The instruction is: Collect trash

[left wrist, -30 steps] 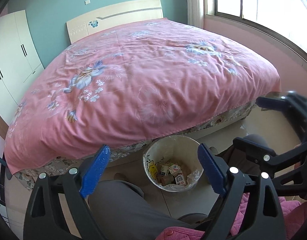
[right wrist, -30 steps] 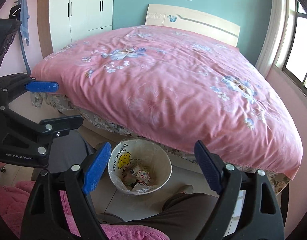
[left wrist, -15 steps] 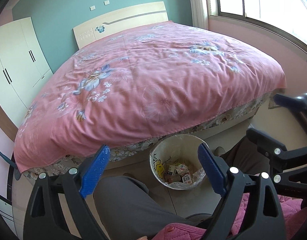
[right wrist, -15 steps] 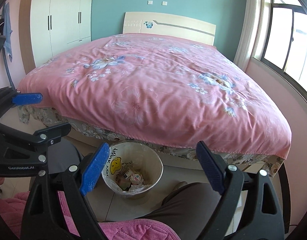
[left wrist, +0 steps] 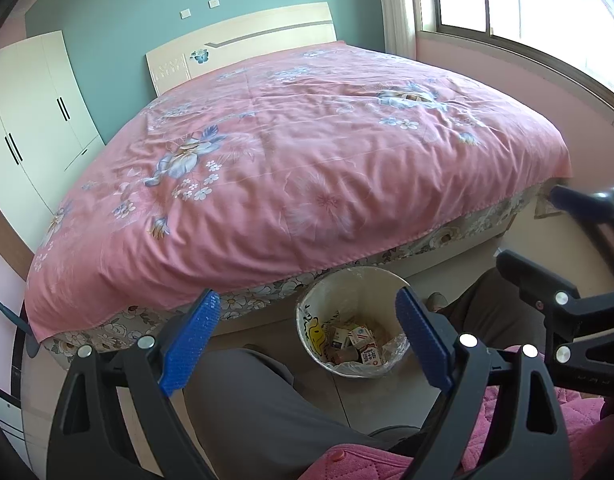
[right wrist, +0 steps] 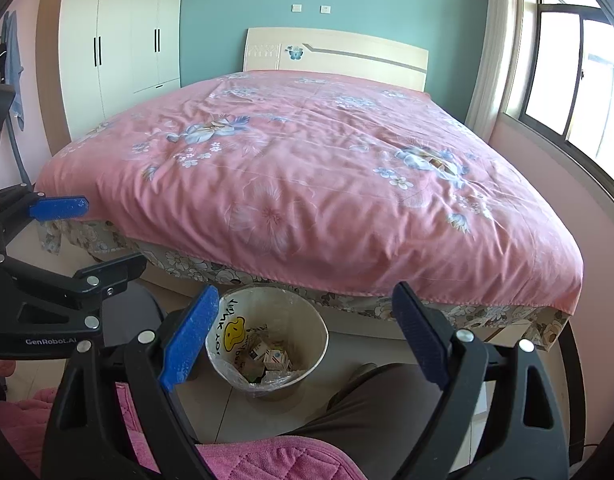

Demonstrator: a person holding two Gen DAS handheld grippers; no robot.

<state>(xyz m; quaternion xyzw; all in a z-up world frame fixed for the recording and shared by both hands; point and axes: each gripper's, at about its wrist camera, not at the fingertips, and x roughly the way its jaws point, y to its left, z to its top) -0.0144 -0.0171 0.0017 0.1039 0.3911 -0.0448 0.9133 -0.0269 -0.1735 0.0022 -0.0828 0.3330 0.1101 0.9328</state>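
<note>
A cream waste bin [left wrist: 307, 312] with a smiley face and a clear liner stands on the floor at the foot of the bed; it also shows in the right wrist view [right wrist: 315, 332]. Several small cartons of trash [left wrist: 357, 342] lie inside it, also seen in the right wrist view [right wrist: 269, 356]. My left gripper [left wrist: 307, 340] is open and empty, held above the bin. My right gripper [right wrist: 305, 340] is open and empty, also above the bin. Each gripper shows in the other's view, the right one [left wrist: 555, 248] and the left one [right wrist: 87, 236].
A bed with a pink floral cover [left wrist: 307, 160] fills the middle of the room. White wardrobes [right wrist: 119, 40] stand at the left, a window [right wrist: 567, 60] at the right. The person's grey-trousered legs [left wrist: 247, 408] and pink clothing [right wrist: 267, 460] flank the bin.
Both grippers have tilted upward and drawn back a little, so the bin sits lower and more of the bed and far wall shows. Both stay open and empty.
</note>
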